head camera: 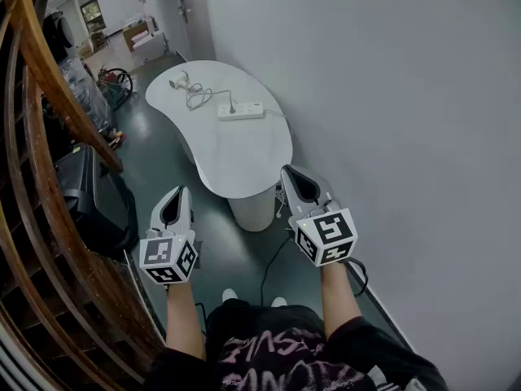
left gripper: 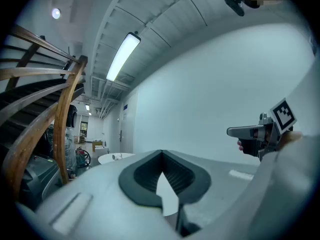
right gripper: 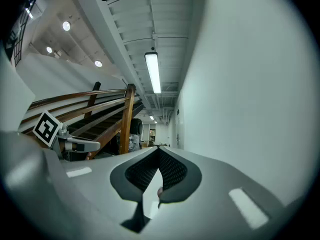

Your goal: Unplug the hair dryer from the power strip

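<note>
1. My left grey two-jaw gripper (head camera: 181,192) and right grey two-jaw gripper (head camera: 291,171) hover short of the table, jaws together, holding nothing.
2. Ahead, a white kidney-shaped table (head camera: 244,165) stands beside the wall.
3. Toward its far end lies the small white hair dryer (head camera: 178,81), its cord plugged into the white power strip (head camera: 241,111).

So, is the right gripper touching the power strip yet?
Apart. The head view shows the right gripper held up by the near end of the table, with a stretch of bare top between it and the power strip.
</note>
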Available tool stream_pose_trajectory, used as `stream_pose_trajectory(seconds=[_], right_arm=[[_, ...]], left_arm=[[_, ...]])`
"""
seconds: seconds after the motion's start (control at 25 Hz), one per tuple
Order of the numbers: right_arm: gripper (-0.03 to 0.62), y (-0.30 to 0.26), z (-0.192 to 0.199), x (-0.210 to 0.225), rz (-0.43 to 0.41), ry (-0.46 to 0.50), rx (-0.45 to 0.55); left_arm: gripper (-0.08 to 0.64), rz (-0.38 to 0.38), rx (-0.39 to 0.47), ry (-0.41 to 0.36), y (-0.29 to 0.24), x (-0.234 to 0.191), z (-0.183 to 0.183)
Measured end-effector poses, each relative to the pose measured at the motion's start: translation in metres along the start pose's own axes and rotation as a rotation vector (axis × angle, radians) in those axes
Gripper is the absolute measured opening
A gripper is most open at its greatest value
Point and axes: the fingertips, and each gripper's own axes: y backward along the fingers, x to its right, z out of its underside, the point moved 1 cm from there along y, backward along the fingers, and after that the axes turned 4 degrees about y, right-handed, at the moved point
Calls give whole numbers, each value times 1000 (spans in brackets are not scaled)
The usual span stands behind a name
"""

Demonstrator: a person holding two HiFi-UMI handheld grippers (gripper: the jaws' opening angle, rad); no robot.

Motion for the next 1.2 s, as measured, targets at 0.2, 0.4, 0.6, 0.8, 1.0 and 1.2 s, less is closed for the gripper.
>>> stream_pose_trajectory(seconds=[0.2, 0.4, 0.6, 0.8, 1.0, 1.2], right_arm=[[11, -7, 2, -2, 8, -6, -3], [11, -16, 7, -7, 15, -10, -18], [11, -33, 3, -10, 46, -23, 12], [11, -62, 1, -19, 55, -23, 18], [12, -98, -1, -32, 83, -21, 8], [12, -117, -6, -50, 138, -11, -5]], left_arm=[[0, 13, -4, 0, -4, -8, 2], [0, 29, -7, 8, -10, -15, 3], [0, 48, -18, 4, -20, -30, 7], [0, 64, -22, 10, -36, -58, 7], [0, 104, -29, 21, -56, -91, 6], [0, 171, -45, 28, -68, -115, 7]])
